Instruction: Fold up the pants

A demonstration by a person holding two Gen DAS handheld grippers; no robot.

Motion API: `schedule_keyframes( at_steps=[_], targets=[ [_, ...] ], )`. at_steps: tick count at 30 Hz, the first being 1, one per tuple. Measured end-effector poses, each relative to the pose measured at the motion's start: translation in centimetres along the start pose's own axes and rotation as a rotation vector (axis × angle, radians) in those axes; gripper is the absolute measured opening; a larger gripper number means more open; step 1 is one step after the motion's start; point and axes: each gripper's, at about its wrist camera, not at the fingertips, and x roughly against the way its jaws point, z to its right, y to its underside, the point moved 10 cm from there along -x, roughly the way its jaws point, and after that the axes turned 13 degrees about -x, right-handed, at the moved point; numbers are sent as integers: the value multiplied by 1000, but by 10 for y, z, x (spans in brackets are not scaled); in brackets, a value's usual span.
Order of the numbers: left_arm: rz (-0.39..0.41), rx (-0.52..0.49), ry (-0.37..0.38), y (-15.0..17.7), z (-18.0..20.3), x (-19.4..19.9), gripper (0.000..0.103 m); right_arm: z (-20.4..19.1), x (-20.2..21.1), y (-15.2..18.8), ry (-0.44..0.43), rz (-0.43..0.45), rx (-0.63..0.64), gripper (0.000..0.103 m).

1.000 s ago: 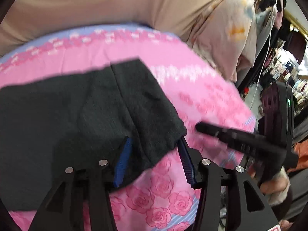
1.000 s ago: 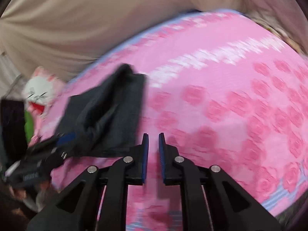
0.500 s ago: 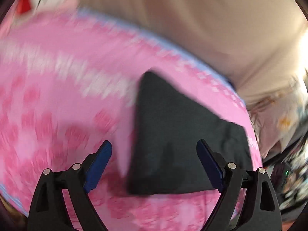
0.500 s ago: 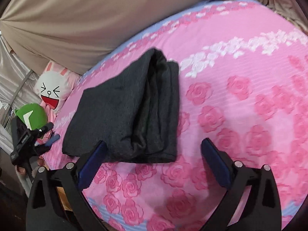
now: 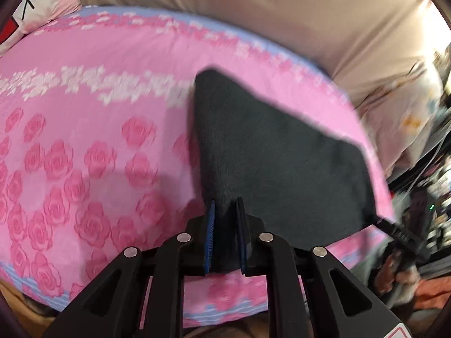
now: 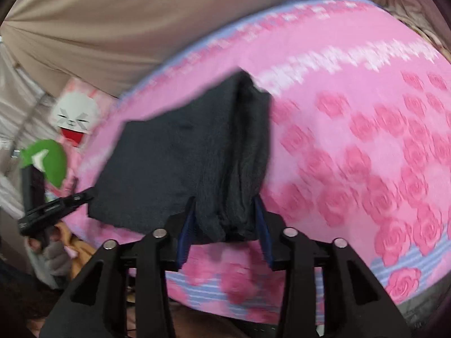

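A: Nearest the left camera, the left gripper (image 5: 225,225) has just been closing, and its jaws now pinch the near corner of the pants (image 5: 276,163). That bite looks thin, only the edge of the stack.

B: So a lift could take the top layers and leave the lower ones on the bed (image 5: 84,146), and the fold would open.

A: That is the worry. On the other side, the right gripper (image 6: 224,219) has also been closing. Its jaws straddle the thick rolled end of the pants (image 6: 180,157), and the pads seem to press both sides of the bundle.

B: It is bulky there. If one pad slips off the roll, the cloth could spill out sideways.

A: Beyond the jaws, the pants lie folded on the pink bed cover, near its front edge. Uneven pulls from the two hands would skew them.

B: Farther off, the beige curtain (image 6: 141,22) stays clear of the work.
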Motion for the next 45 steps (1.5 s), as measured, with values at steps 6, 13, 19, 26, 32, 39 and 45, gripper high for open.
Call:
schedule_keyframes(
  at_steps=[6, 13, 19, 26, 32, 39, 45],
  targets=[
    [70, 25, -34, -21, -7, -9, 69, -11, -13, -33, -20, 49, 2, 72],
    [73, 29, 48, -36, 10, -12, 12, -51, 7, -41, -110, 103, 16, 26],
    [-26, 1, 36, -4, 17, -2, 20, -10, -6, -14, 58, 23, 12, 45],
    [-7, 68, 60, 5, 10, -14, 72, -8, -6, -18, -93, -40, -67, 66],
    [43, 39, 45, -19, 17, -14, 12, -29, -7, -37, -95, 24, -22, 26],
    [12, -40, 43, -10, 25, 10, 15, -30, 10, -17, -32, 16, 34, 34],
    [-27, 34, 26, 15, 10, -9, 53, -3, 2, -9, -36, -19, -60, 52]
  ],
)
